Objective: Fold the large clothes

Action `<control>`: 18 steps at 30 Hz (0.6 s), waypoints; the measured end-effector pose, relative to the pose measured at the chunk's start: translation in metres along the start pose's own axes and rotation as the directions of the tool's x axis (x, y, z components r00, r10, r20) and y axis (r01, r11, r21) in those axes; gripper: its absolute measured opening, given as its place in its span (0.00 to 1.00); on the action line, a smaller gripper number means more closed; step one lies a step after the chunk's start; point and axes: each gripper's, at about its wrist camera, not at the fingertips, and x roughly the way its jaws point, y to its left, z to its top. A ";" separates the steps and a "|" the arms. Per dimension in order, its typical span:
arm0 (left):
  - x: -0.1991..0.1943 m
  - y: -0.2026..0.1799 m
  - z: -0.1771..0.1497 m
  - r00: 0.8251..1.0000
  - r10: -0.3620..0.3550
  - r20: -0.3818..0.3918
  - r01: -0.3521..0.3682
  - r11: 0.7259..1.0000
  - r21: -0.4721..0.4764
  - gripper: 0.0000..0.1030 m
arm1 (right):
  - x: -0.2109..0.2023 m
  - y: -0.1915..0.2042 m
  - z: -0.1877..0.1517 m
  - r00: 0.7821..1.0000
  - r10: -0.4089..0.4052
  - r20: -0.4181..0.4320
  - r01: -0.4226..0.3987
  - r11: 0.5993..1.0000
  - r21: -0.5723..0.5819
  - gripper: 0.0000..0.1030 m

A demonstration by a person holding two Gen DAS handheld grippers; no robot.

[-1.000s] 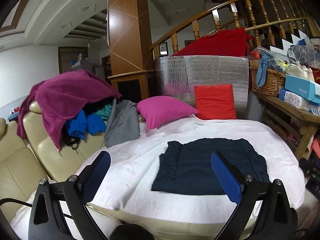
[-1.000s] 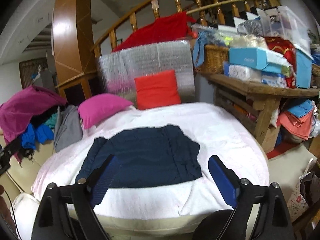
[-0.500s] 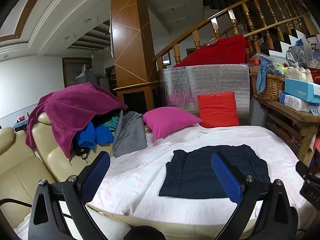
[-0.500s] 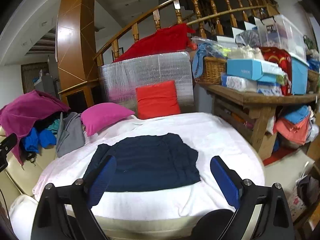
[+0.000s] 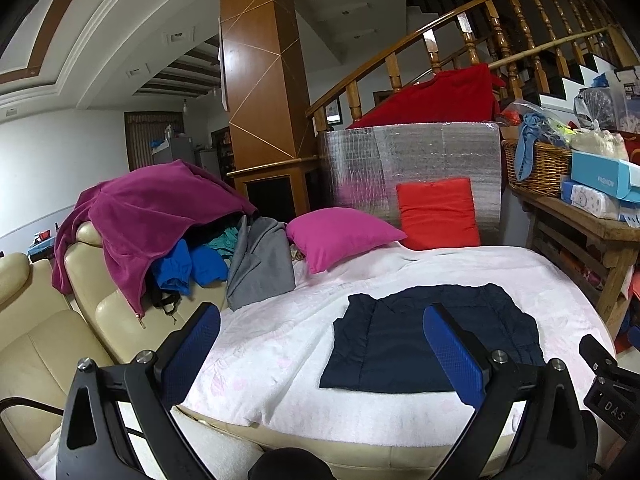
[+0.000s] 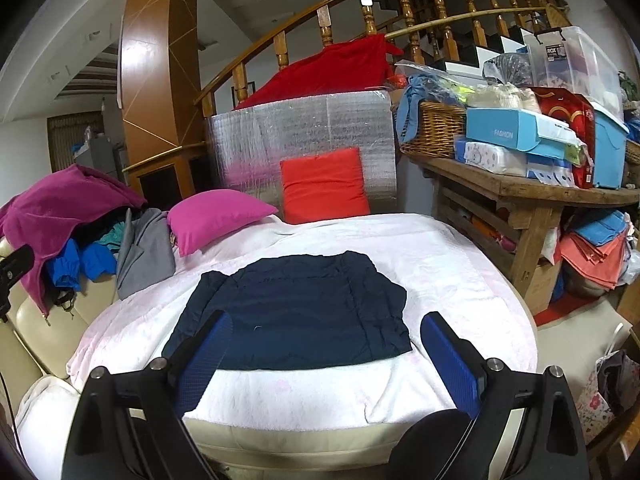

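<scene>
A folded navy garment [image 5: 404, 344] [image 6: 296, 308] lies flat on the white cover [image 5: 280, 336] [image 6: 440, 256] of the sofa seat. My left gripper [image 5: 320, 320] hovers open in front of the seat, well back from the garment, with nothing between its blue pads. My right gripper [image 6: 326, 326] is open too, held back from the garment's near edge and empty. Part of the right gripper's body shows at the right edge of the left wrist view.
A heap of clothes [image 5: 160, 216] [image 6: 60, 216] with a magenta robe on top covers the cream sofa back at left. A pink pillow [image 5: 340, 236] and a red cushion [image 5: 438, 212] sit behind the garment. A loaded wooden table [image 6: 520, 192] stands at right.
Both grippers have drawn back and up from the sofa; the navy garment looks smaller and farther away. It has not moved, and both grippers stay open.
</scene>
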 end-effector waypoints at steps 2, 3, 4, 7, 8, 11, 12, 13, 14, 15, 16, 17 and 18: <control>0.000 -0.001 0.000 1.000 0.000 0.000 0.000 1.000 0.002 0.98 | 0.000 -0.001 0.000 1.000 0.001 0.001 -0.001 1.000 0.003 0.94; 0.000 -0.001 0.000 1.000 -0.001 0.000 0.001 1.000 0.003 0.98 | 0.000 -0.001 0.000 1.000 0.000 0.001 0.000 1.000 0.003 0.94; -0.001 -0.001 0.000 1.000 0.001 0.000 -0.001 1.000 0.001 0.98 | 0.000 -0.001 0.000 1.000 0.000 0.001 0.000 1.000 0.002 0.94; -0.001 -0.001 0.000 1.000 0.000 -0.002 0.000 1.000 -0.002 0.98 | 0.002 -0.004 0.001 1.000 0.002 -0.003 -0.002 1.000 0.003 0.94; 0.000 -0.001 0.000 1.000 0.000 -0.003 0.000 1.000 -0.002 0.98 | 0.003 -0.004 0.001 1.000 0.003 -0.005 -0.003 1.000 0.003 0.94; 0.002 0.001 0.000 1.000 -0.003 -0.006 0.003 1.000 -0.001 0.98 | 0.005 -0.004 0.001 1.000 0.003 -0.010 -0.003 1.000 0.000 0.94; 0.002 0.002 0.000 1.000 -0.003 -0.007 0.003 1.000 -0.001 0.98 | 0.005 -0.005 0.001 1.000 0.005 -0.011 -0.005 1.000 0.001 0.94; 0.002 0.003 0.000 1.000 -0.003 -0.007 0.003 1.000 -0.002 0.98 | 0.005 -0.005 0.001 1.000 0.006 -0.013 -0.006 1.000 0.001 0.94; 0.002 0.003 0.000 1.000 -0.004 -0.008 0.004 1.000 -0.001 0.98 | 0.006 -0.004 0.001 1.000 0.006 -0.014 -0.006 1.000 0.001 0.94; 0.002 0.003 0.000 1.000 -0.006 -0.008 0.006 1.000 0.000 0.98 | 0.006 -0.004 0.001 1.000 0.006 -0.014 -0.006 1.000 0.001 0.94; 0.002 0.004 0.000 1.000 -0.006 -0.008 0.006 1.000 -0.001 0.98 | 0.006 -0.003 0.001 1.000 0.006 -0.014 -0.006 1.000 0.001 0.94; 0.002 0.004 0.000 1.000 -0.006 -0.008 0.006 1.000 -0.001 0.98 | 0.006 -0.003 0.000 1.000 0.006 -0.015 -0.006 1.000 0.001 0.94; 0.002 0.004 0.000 1.000 -0.007 -0.007 0.007 1.000 -0.001 0.98 | 0.006 -0.003 0.000 1.000 0.005 -0.016 -0.005 1.000 0.000 0.94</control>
